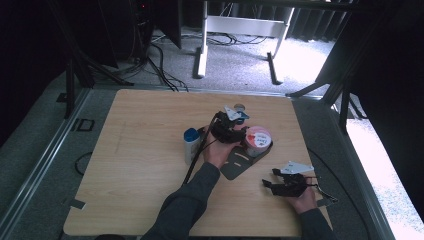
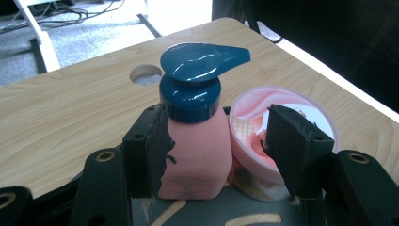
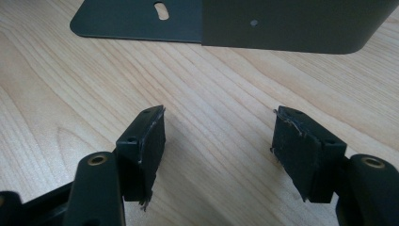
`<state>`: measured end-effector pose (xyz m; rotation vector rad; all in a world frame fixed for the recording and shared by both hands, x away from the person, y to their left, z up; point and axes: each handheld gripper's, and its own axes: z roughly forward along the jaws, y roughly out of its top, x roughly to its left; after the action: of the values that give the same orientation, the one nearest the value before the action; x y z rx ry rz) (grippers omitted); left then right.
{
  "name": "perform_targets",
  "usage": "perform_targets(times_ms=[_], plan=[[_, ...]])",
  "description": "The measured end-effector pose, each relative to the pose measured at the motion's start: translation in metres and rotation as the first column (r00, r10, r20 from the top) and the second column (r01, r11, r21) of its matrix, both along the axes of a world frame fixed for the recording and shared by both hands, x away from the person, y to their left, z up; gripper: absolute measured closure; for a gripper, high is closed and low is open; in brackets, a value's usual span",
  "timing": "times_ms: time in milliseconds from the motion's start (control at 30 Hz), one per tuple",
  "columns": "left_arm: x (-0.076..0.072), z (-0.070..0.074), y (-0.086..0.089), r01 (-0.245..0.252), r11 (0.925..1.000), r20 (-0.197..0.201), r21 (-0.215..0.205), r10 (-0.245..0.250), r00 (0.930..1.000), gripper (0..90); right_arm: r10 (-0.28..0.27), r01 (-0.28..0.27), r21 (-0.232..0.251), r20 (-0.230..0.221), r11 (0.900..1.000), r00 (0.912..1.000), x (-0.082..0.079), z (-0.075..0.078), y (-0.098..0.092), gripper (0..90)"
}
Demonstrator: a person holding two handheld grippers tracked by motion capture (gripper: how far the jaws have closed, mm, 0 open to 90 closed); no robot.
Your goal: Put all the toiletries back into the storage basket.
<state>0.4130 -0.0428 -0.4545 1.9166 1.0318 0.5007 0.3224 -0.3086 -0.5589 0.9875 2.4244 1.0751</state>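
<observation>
On the near edge of the counter, my right gripper rests idle, its jaws spread wide over bare wood with nothing between them, apparently parked so the other hand can work. Just beyond it in the right gripper view lies the dark metal bracket, a slotted base with an upright wall, which looks placed to serve as a small rack that keeps containers from sliding. Farther in, my left gripper straddles the pink pump bottle: one pad lies against the bottle's side, while the other stands off in front of the neighbouring pink tub, so the jaws are spread around the bottle and not pinching it. The bottle stands upright on the bracket's base, touching the tub beside it, its blue pump head pointing off to one side; I judge it is either being set there or about to be lifted out. To the left in the high view stands a white bottle with a blue cap, apart from the bracket. Beyond the pump bottle, a round hole is cut in the counter. Count: two grippers, two bottles, one tub, one bracket.
</observation>
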Motion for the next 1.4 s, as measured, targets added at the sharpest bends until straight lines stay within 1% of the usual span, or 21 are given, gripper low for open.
perform_targets(times_ms=[100,133,200,267,400,433,467,533,633,667,900,967,1033,1200,1233,1333,1367,1400], plan=[[-0.003,0.001,0.001,0.012,0.9999,0.004,0.002,-0.012,0.9999,42.0,0.000,0.000,0.000,0.001,1.000,1.0000,0.000,0.000,0.000,34.6],[-0.005,0.003,0.001,0.028,0.9996,0.006,0.000,-0.028,0.9996,42.4,0.000,0.000,0.000,0.001,1.000,1.0000,0.000,0.000,0.000,34.7],[-0.008,0.004,0.002,0.044,0.9990,0.008,0.005,-0.044,0.9990,42.5,0.001,-0.001,0.000,0.001,1.000,1.0000,0.000,0.000,0.000,34.6],[-0.010,0.005,0.001,0.065,0.9978,0.003,0.015,-0.065,0.9979,42.5,0.000,0.000,0.000,0.001,1.000,1.0000,0.000,0.000,0.000,34.6],[-0.015,0.006,0.000,0.115,0.9927,-0.002,0.039,-0.115,0.9934,43.8,0.000,0.000,0.000,0.000,1.000,1.0000,0.000,0.000,0.000,34.6],[-0.015,0.006,0.000,0.115,0.9927,-0.002,0.039,-0.115,0.9934,43.9,0.000,0.000,0.000,0.000,1.000,1.0000,0.000,0.000,0.000,34.6],[-0.018,0.007,0.000,0.140,0.9892,-0.001,0.044,-0.140,0.9902,43.9,0.001,-0.001,-0.001,0.002,1.000,1.0000,0.000,0.000,0.000,34.6],[-0.021,0.010,0.000,0.160,0.9859,-0.002,0.050,-0.160,0.9872,43.9,0.001,-0.001,0.000,0.001,1.000,1.0000,0.000,0.000,0.000,34.6],[-0.024,0.013,0.002,0.181,0.9825,0.003,0.043,-0.182,0.9834,44.2,0.001,-0.001,0.000,0.002,1.000,1.0000,0.000,0.000,0.000,34.7],[-0.024,0.014,0.004,0.186,0.9813,0.006,0.049,-0.187,0.9824,44.2,0.001,-0.001,-0.001,0.002,1.000,1.0000,0.000,0.000,0.000,34.7],[-0.029,0.022,0.015,0.214,0.9758,0.023,0.043,-0.215,0.9763,42.5,0.000,0.000,0.000,0.001,1.000,1.0000,0.000,0.000,0.000,34.7],[-0.031,0.024,0.019,0.226,0.9729,0.030,0.048,-0.228,0.9732,42.3,-0.001,0.001,0.001,0.001,1.000,1.0000,0.000,0.000,0.000,34.6],[-0.032,0.026,0.022,0.232,0.9711,0.032,0.054,-0.234,0.9717,42.3,-0.001,0.001,0.002,0.001,1.000,1.0000,0.000,0.000,0.000,34.6],[-0.034,0.030,0.028,0.242,0.9685,0.033,0.058,-0.244,0.9692,42.2,0.000,0.000,0.000,0.001,1.000,1.0000,0.000,0.000,0.000,34.6],[-0.035,0.032,0.030,0.242,0.9678,0.039,0.071,-0.245,0.9688,42.2,0.000,0.000,0.000,0.002,1.000,1.0000,0.000,0.000,0.000,34.6],[-0.035,0.033,0.031,0.242,0.9674,0.041,0.074,-0.246,0.9684,42.1,0.000,0.000,0.000,0.002,1.000,1.0000,0.000,0.000,0.000,34.6],[-0.036,0.034,0.033,0.242,0.9671,0.048,0.080,-0.246,0.9681,42.1,0.000,0.000,0.000,0.002,1.000,1.0000,0.000,0.000,0.000,34.6],[-0.036,0.035,0.034,0.246,0.9656,0.049,0.085,-0.251,0.9669,42.3,0.000,0.000,0.000,0.002,1.000,1.0000,0.000,0.000,0.000,34.6]])
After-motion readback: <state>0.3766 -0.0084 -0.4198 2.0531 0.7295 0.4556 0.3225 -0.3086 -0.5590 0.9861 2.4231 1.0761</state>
